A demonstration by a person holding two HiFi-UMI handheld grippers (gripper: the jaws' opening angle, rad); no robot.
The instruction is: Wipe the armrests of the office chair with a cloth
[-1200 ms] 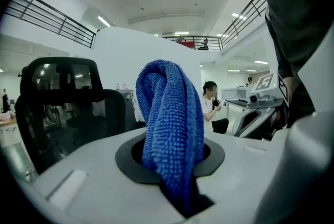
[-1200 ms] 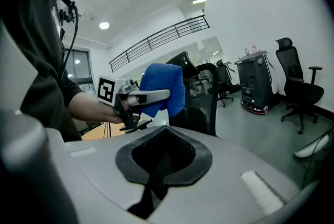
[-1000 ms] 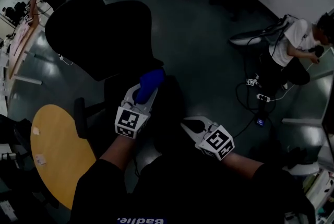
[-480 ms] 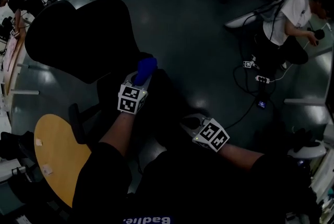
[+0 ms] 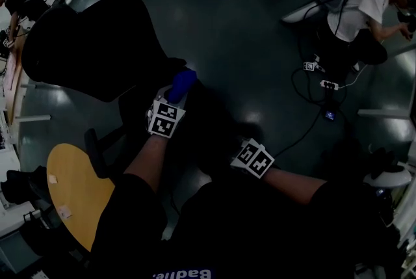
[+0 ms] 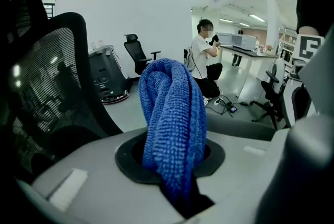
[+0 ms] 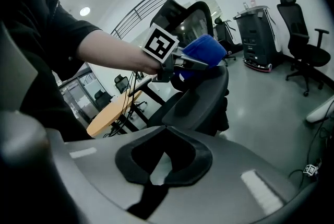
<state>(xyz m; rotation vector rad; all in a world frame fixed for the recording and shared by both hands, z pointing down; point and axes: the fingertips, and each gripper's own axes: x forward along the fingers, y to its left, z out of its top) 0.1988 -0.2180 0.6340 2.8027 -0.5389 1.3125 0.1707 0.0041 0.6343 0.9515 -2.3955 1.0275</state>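
Fingers [image 7: 194, 64] of left gripper [image 5: 174, 99] pinch blue cloth [image 6: 175, 129] above armrest [image 7: 198, 97], backrest [image 5: 91, 43] beside.

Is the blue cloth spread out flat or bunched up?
Bunched up: the blue cloth rises as a thick folded wad, clamped in the left gripper.

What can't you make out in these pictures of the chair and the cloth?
Head view: the chair is too dark. Its parts merge into black, so whether the cloth touches it is unclear.
Left gripper view: the cloth, clamped in the left gripper, blocks whatever lies straight ahead and below.
Right gripper view: the cloth covers the far end of the armrest, hiding any contact there.
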